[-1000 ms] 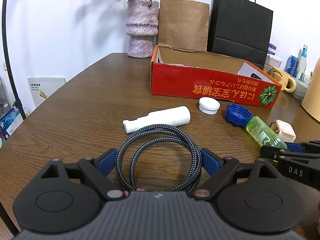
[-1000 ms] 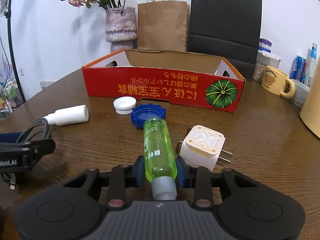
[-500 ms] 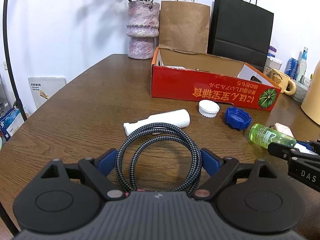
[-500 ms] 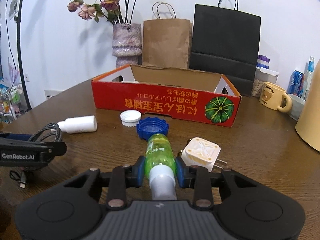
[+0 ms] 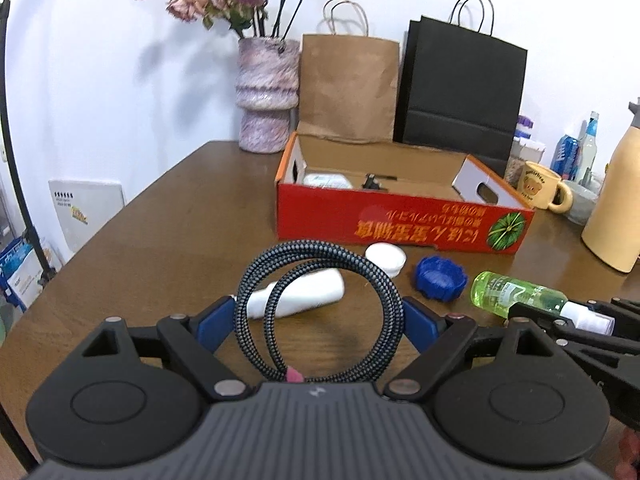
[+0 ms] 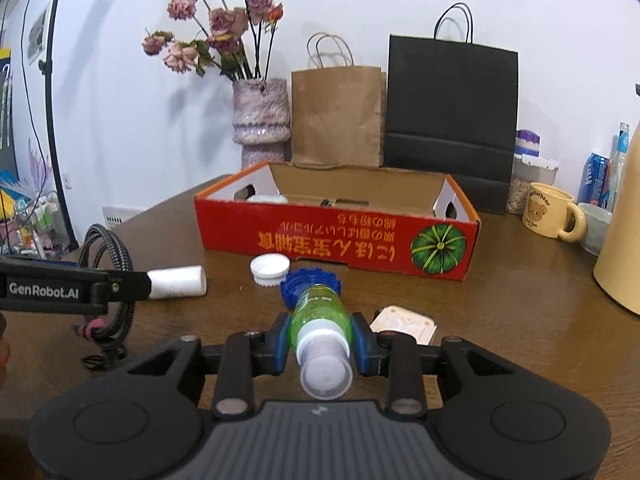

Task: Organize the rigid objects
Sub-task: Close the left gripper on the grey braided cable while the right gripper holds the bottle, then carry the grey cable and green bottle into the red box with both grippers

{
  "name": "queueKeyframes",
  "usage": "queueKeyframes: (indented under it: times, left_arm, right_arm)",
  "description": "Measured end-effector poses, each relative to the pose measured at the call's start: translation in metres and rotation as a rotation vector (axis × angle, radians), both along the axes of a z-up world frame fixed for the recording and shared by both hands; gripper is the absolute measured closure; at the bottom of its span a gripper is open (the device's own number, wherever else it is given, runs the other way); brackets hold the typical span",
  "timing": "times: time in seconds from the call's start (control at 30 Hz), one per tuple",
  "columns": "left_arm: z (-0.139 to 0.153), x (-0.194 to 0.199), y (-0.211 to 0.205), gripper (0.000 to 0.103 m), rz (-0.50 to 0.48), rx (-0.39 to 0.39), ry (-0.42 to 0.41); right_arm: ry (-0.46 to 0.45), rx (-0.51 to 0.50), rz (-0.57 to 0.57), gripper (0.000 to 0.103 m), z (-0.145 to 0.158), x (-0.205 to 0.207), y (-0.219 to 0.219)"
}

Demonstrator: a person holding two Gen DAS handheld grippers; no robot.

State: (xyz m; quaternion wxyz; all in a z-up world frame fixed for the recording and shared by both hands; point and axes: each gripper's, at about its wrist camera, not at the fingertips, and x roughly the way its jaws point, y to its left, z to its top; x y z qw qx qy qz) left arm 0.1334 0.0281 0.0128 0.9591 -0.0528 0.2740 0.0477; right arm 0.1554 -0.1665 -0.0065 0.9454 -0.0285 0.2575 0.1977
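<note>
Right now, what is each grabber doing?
Left gripper: closed on the coiled black-and-grey braided cable.
Right gripper: closed on the green plastic bottle.

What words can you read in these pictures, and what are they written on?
"GenRobot.AI": side of the left gripper.
Orange Japanese lettering, printed upside down: red cardboard box, beside a green pumpkin picture.
Small curved word above the bear: yellow mug, too blurred to read.
Label print: green bottle, too small to read.
Print on the white board by the wall: too blurred.
</note>
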Motion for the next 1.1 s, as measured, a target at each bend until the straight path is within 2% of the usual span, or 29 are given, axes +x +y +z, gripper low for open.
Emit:
queueKeyframes:
  times: [0.3,0.5,1.1]
  left_arm:
    - [0.018,0.016,-0.012,0.015,-0.015,-0.005,-0.023]
    - [0.039,0.031,-0.022,0.015,-0.016,0.000,-0.068]
    - [0.069,0.104,-0.024,0.015,0.029,-0.077,-0.106]
  right_arm:
    - [-0.043,0.027,-0.008,0.073,0.014,0.006,-0.008]
    - [-0.077,0.041,-0.025,0.073,0.027,0.020,-0.013]
    - [-0.145,0.069,-0.063,0.073,0.057,0.085,-0.005]
